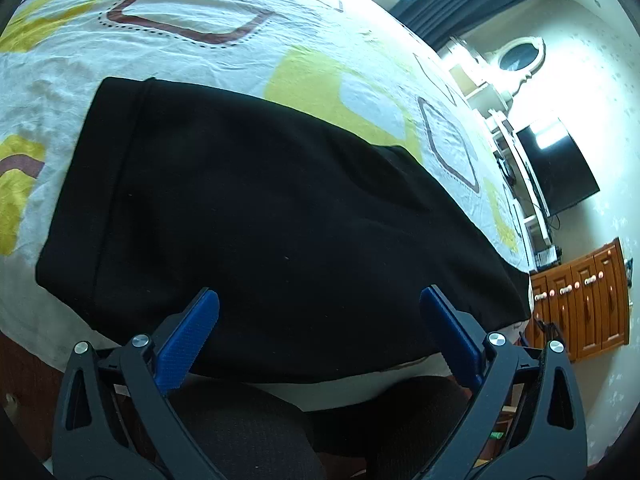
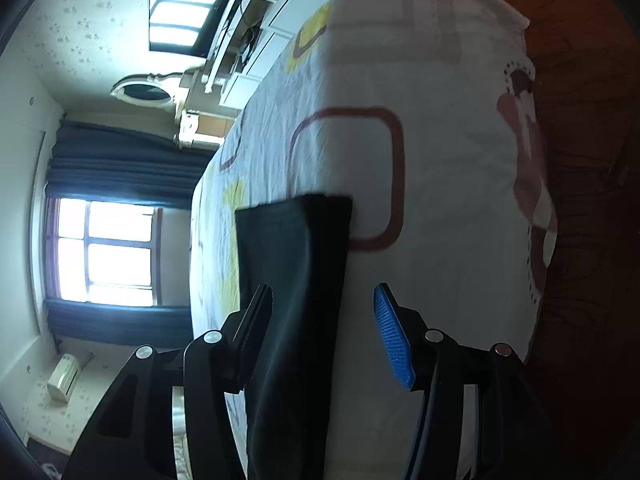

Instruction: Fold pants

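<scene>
Right now your left gripper (image 1: 319,312) is spread wide over the near edge of the black pants (image 1: 248,208), gripping nothing. Your right gripper (image 2: 323,312) is also spread, with a strip of the dark cloth running between its fingers; whether either finger touches it, you cannot tell. The pants lie flat on the patterned bedsheet (image 1: 192,60), hem band to the left in the left view, apparently already doubled lengthwise.

For the next fold, bring both grippers down onto one short end, pinch both layers together near the corners, then lift only enough to carry that end over without dragging the sheet.

Mind the near bed edge (image 1: 360,384): the cloth sits just beside it and could slide off. Beyond the pants the sheet is bare, so fold away from yourself.
</scene>
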A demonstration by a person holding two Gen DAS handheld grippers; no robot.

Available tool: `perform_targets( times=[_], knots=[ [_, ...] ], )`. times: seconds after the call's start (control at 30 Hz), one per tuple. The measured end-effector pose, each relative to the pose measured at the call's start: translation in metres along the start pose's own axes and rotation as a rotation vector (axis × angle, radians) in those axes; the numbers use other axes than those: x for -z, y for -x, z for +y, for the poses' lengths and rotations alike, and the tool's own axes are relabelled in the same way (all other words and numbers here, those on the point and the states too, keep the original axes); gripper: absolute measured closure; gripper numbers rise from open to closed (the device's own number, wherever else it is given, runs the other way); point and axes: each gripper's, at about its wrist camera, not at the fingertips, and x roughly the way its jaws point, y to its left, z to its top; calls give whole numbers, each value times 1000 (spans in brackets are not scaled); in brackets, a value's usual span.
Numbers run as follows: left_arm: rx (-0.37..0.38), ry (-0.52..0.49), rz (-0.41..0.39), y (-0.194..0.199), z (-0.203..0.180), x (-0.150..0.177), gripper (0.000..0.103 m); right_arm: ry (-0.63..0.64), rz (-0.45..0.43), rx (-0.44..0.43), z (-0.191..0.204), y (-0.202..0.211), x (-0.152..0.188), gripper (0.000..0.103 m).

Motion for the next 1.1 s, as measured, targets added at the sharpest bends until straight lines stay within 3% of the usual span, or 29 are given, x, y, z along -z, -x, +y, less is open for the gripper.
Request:
perform_targets(
  times=[0.07, 0.2, 0.3, 0.6, 0.67, 0.73, 0.9, 1.0, 1.1],
  knots=[
    [5, -38, 20, -7, -10, 5, 3, 72, 128, -59, 16, -6, 34, 49],
    [-11, -93, 38, -19, -23, 11, 3, 205, 359, -94, 38, -27, 107, 49],
    [-21, -116, 32, -21, -25, 14, 3, 233, 453, -90, 41, -44, 139, 50],
    [-3, -69, 43, -28, -21, 16, 3, 241, 504, -94, 43, -72, 166, 50],
    [-6, -73, 40, -28, -22, 17, 3, 262, 501, -88, 41, -75, 170, 59],
    [-10, -79, 40, -27, -22, 16, 3, 276, 520, -83, 42, -78, 171, 92],
    [-6, -76, 37, -28, -21, 16, 3, 282, 517, -107, 49, -60, 170, 95],
    [-9, -76, 38, -27, -20, 15, 3, 296, 531, -47, 30, -66, 166, 95],
    [-10, -84, 39, -27, -20, 15, 3, 238, 542, -78, 13, -71, 160, 94]
  ],
)
